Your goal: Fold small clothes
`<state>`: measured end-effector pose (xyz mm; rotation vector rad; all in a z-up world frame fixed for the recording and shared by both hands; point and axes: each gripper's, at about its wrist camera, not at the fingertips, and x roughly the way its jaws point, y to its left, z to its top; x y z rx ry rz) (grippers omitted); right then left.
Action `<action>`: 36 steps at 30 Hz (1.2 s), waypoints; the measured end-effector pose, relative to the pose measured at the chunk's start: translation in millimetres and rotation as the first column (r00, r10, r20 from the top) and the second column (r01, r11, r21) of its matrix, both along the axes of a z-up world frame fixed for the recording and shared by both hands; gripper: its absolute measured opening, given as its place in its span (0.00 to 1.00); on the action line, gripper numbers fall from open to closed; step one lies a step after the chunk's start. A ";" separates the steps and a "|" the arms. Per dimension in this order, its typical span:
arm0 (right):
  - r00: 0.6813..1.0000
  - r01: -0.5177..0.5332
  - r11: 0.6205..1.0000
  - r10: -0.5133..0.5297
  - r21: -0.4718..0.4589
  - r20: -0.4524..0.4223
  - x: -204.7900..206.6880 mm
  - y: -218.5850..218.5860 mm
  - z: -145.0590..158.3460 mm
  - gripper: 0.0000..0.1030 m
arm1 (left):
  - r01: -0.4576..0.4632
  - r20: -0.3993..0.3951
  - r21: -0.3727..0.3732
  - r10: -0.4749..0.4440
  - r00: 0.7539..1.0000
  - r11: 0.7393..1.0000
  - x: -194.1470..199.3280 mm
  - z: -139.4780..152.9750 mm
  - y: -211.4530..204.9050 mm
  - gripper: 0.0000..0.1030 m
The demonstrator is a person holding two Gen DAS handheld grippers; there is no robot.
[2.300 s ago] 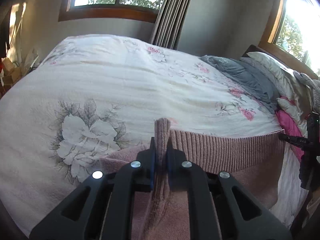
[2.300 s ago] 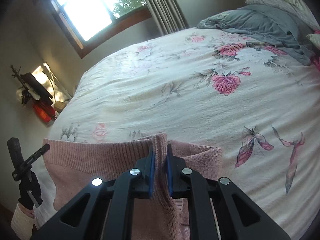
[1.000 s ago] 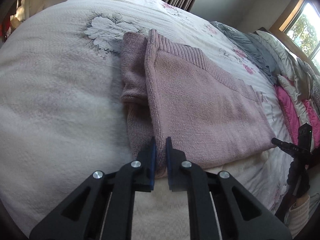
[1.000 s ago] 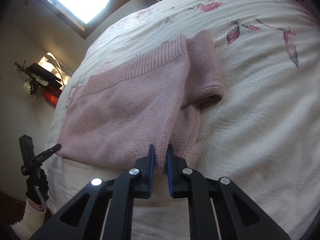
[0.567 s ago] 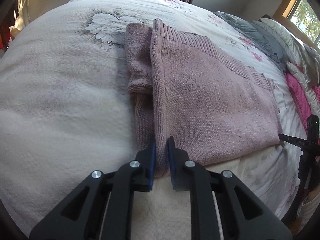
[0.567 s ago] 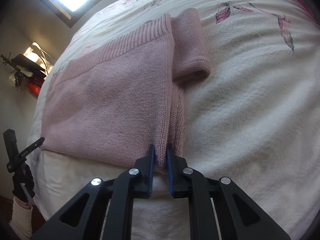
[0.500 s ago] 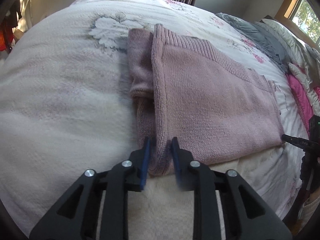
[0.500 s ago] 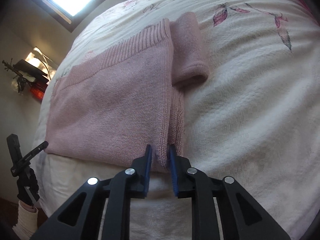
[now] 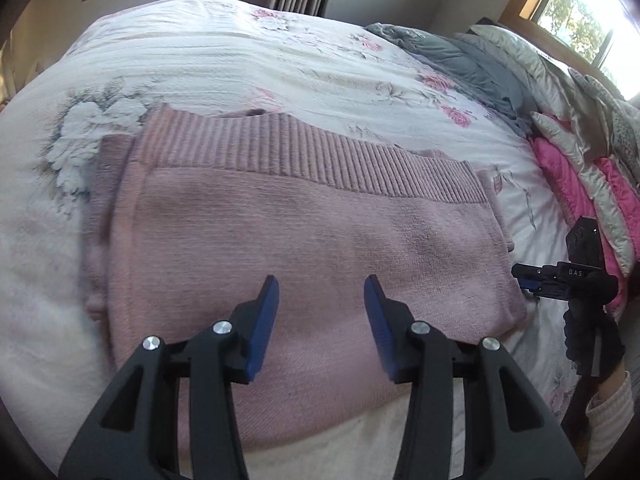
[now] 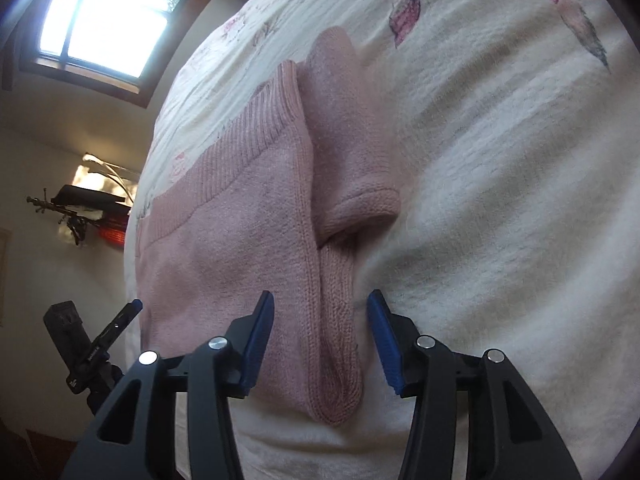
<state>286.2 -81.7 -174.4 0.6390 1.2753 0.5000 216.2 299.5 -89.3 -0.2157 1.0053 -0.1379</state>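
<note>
A pink knit sweater (image 9: 304,248) lies folded flat on the bed (image 9: 248,68), near its front edge, on a white quilt printed with flowers. The ribbed hem (image 9: 320,156) runs along the far side of the fold, and a sleeve (image 10: 352,152) lies doubled beside the body at the right-hand end. The left claw (image 9: 320,312) hangs above the near middle of the sweater with its blue-padded fingers spread wide and nothing between them. The right claw (image 10: 320,332) is likewise spread and empty, straddling the near right corner, where the side seam (image 10: 316,280) and the tucked edge of the sleeve meet; whether its pads touch the cloth cannot be told. Judgement: the garment is light, soft and limp, a loose knit that will stretch and sag rather than hold a line, and its layers may slide apart if only the top one is taken. For a further fold, each claw would best pinch through all layers at a near corner, on the firmer seam or ribbing, not in mid-panel. A grey blanket (image 9: 460,60) and pink bedding (image 9: 568,184) are heaped at the far right, well apart from the sweater.
</note>
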 end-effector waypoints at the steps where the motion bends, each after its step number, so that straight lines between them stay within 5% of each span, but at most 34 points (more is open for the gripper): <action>1: 1.000 0.008 1.000 -0.008 0.023 -0.004 2.5 -2.5 -3.3 0.48 | 0.004 -0.006 0.005 -0.004 1.000 1.000 6.0 -5.1 -4.4 0.43; 15: 0.999 0.034 0.960 -0.035 0.279 -0.004 19.3 -14.7 -18.1 0.48 | -0.008 -0.062 -0.088 0.003 0.998 0.996 29.1 -37.9 6.1 0.44; 19: 1.000 0.008 0.981 -0.008 0.194 0.003 21.4 5.1 -12.9 0.47 | 0.000 -0.061 -0.083 -0.005 0.998 0.997 28.7 -37.9 6.4 0.44; 22: 0.996 0.083 0.986 -0.076 0.145 -0.050 25.3 -2.7 -22.8 0.33 | 0.007 -0.061 -0.087 -0.013 0.998 0.996 28.8 -37.9 6.8 0.44; 27: 0.996 0.078 0.976 -0.067 0.203 -0.058 27.0 -2.3 -34.9 0.34 | 0.008 -0.065 -0.090 -0.014 0.998 0.996 29.1 -39.4 8.5 0.44; 32: 0.999 0.039 0.991 -0.036 0.128 -0.025 33.5 17.6 -26.5 0.37 | 0.010 -0.067 -0.080 -0.015 0.998 0.997 31.2 -39.7 4.8 0.44; 36: 0.999 0.035 0.996 -0.035 0.087 -0.001 31.9 25.3 -22.6 0.27 | 0.014 -0.069 -0.101 -0.021 0.997 0.995 32.2 -40.5 7.4 0.44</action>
